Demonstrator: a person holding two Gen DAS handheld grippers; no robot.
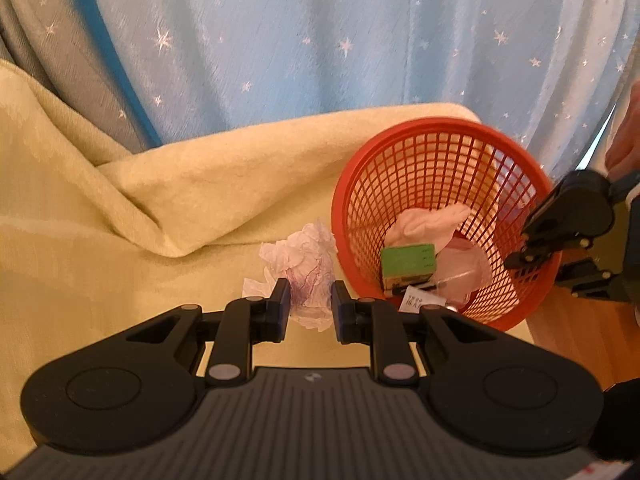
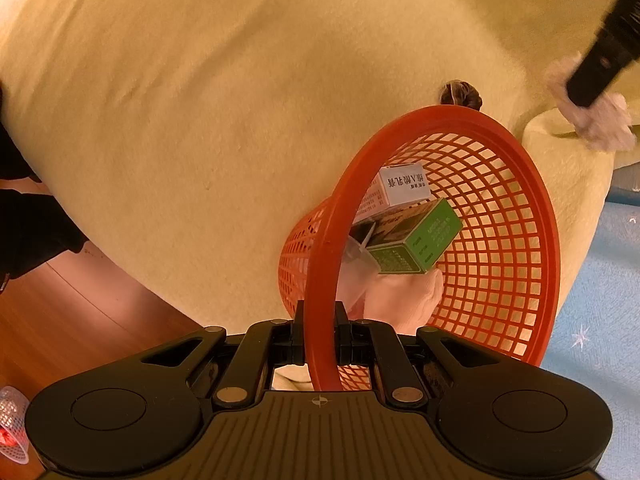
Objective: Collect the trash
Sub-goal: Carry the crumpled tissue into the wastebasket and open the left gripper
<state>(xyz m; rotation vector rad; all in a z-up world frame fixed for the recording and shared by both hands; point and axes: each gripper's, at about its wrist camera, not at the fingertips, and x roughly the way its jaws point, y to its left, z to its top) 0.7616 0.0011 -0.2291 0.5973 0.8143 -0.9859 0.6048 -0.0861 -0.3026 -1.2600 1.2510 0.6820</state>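
crumpled white tissue paper with a purple stain (image 1: 306, 276) sits pinched between the dark pads of the left gripper (image 1: 310, 312), above the pale yellow fleece blanket (image 1: 140, 208) that covers the seat, just beside the red plastic mesh wastebasket (image 1: 404, 136). judging by its creased, puffy folds, the wad is very light and soft: it should compress under the pads rather than resist, and loose flaps at its edge could tear or slip free if only a corner were caught, so a hold across the dense middle of the ball, as seen here, looks the safer place. nothing about it seems fragile or slippery.

the right gripper (image 2: 320, 334) is pressed together on the smooth rim of the wastebasket (image 2: 320, 264), holding the basket tipped with its mouth toward the blanket; the rim looks stiff and a little slick, so a firm bite there seems needed to keep it from swinging. inside lie a green cardboard box (image 2: 414, 240), a white printed carton (image 2: 402, 184) and a pale pink soft cloth or tissue (image 2: 404, 296), all apparently light.

a small brown-and-white scrap (image 2: 460, 94) rests on the blanket just behind the basket's rim; what it is cannot be told. a light blue curtain with white stars (image 1: 360, 40) hangs behind.
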